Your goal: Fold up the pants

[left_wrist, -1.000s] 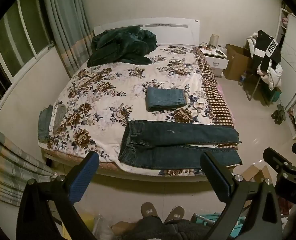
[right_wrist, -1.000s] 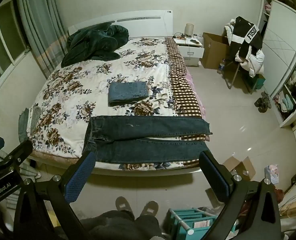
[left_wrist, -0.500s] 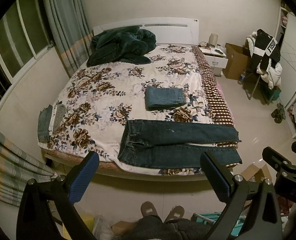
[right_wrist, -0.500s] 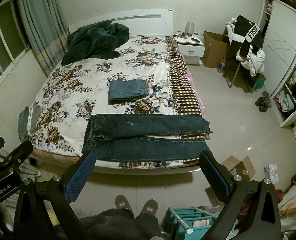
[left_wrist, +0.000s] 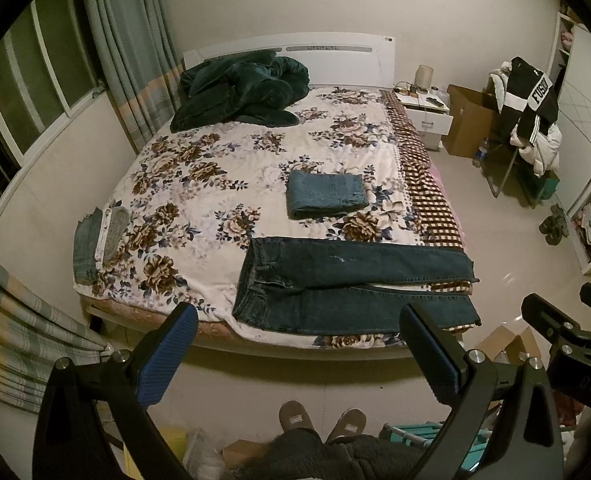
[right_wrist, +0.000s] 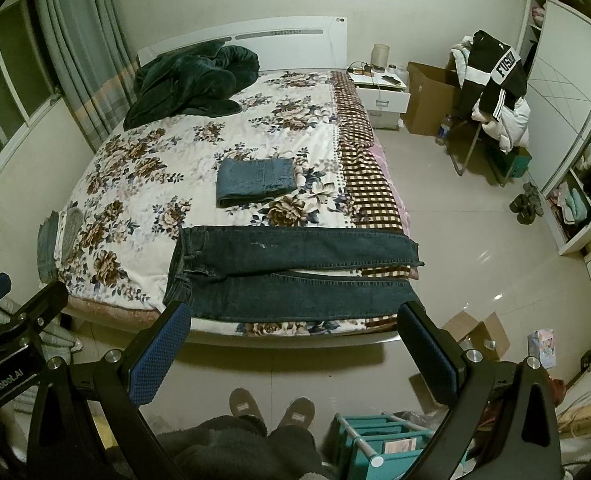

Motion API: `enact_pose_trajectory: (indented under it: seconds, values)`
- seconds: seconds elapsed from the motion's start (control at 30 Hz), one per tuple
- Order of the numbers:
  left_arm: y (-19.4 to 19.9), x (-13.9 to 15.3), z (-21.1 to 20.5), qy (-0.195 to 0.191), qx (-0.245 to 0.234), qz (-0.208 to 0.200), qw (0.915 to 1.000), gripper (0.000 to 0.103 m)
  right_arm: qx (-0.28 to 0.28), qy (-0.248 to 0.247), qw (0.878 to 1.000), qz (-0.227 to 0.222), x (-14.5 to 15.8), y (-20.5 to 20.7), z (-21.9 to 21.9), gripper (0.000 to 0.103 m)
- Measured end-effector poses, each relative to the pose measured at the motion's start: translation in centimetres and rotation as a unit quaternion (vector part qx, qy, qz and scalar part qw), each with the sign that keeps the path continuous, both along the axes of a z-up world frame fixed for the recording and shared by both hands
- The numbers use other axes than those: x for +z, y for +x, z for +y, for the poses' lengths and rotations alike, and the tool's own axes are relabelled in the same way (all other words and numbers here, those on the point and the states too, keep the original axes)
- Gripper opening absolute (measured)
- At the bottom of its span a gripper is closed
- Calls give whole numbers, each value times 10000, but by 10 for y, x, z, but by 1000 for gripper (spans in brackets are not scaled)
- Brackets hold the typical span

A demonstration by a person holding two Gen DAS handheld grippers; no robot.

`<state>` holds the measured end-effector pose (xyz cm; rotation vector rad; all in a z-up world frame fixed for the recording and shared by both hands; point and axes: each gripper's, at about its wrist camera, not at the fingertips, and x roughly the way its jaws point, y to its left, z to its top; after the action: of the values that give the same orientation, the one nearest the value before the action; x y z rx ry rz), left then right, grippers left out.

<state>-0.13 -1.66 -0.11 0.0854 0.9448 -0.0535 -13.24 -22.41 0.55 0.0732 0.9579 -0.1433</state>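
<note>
Jeans [left_wrist: 347,284] lie spread flat along the near edge of the bed [left_wrist: 215,184], waist left, cuffs hanging off the right side. Left gripper [left_wrist: 295,344] and right gripper [right_wrist: 291,340] both hover wide open, holding nothing. Risk, I'd say: grabbing one denim layer, or dragging those cuffs so everything slides floorward.

Black gripper [left_wrist: 297,354] frames, blue pads [right_wrist: 159,356], silver screws
</note>
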Motion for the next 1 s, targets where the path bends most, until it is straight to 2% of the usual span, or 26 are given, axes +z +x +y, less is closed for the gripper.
enact_pose_trajectory:
  seconds: [0.3,0.4,1.0]
  values:
    - [0,-3,-5,10,3,0,10000,103,-11,-4,10000,9,-7,-16,6,103]
    - [0,-3,-4,11,2,-1,10000,103,0,18,10000,4,-20,-14,11,103]
    - [1,-2,-4,2,5,18,10000,103,4,41,10000,12,-15,-14,6,103]
